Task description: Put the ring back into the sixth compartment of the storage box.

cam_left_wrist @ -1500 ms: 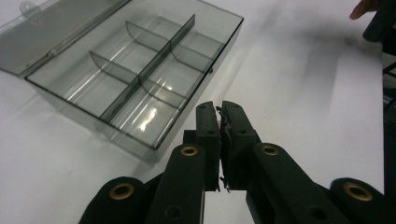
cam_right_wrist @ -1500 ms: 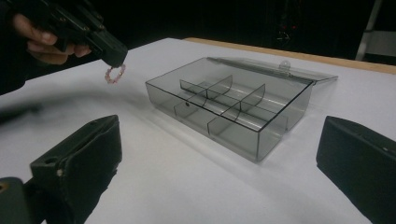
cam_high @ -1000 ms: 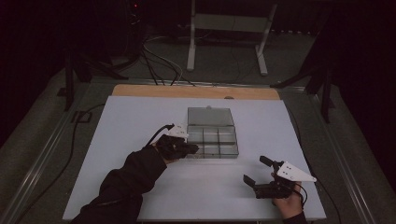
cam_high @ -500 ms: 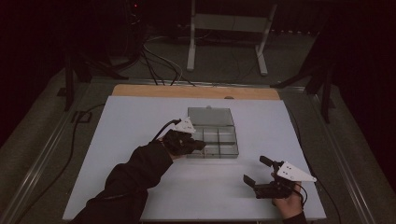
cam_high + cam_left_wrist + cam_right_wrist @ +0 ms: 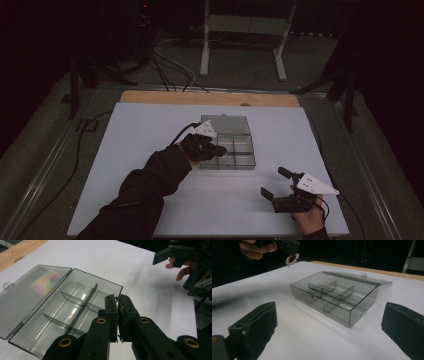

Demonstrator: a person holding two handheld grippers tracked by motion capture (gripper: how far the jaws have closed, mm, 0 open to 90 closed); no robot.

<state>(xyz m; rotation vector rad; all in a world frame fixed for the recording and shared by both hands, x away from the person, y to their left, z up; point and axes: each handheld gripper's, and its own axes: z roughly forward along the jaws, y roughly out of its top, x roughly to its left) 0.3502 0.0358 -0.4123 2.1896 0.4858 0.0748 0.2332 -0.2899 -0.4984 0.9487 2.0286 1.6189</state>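
Note:
A clear grey compartment box (image 5: 245,161) lies open mid-table, its lid (image 5: 225,125) folded flat behind it. My left gripper (image 5: 217,150) hovers over the box's left compartments; its jaws are shut (image 5: 118,300) with a thin bit of string caught between them. In the right gripper view a small ring of pink beads (image 5: 292,259) dangles from that gripper (image 5: 287,245) above the table, left of the box (image 5: 329,296). My right gripper (image 5: 274,182) rests open near the front right edge, jaws wide apart (image 5: 329,327), with nothing between them.
The white table top (image 5: 150,130) has a wooden strip (image 5: 210,98) along its far edge. A metal stand (image 5: 240,30) and cables (image 5: 170,65) lie on the dark floor beyond. The box's compartments (image 5: 75,307) hold nothing.
My left gripper has moved right and away from the person, from beside the box's left edge to above its compartments. The right gripper has stayed put.

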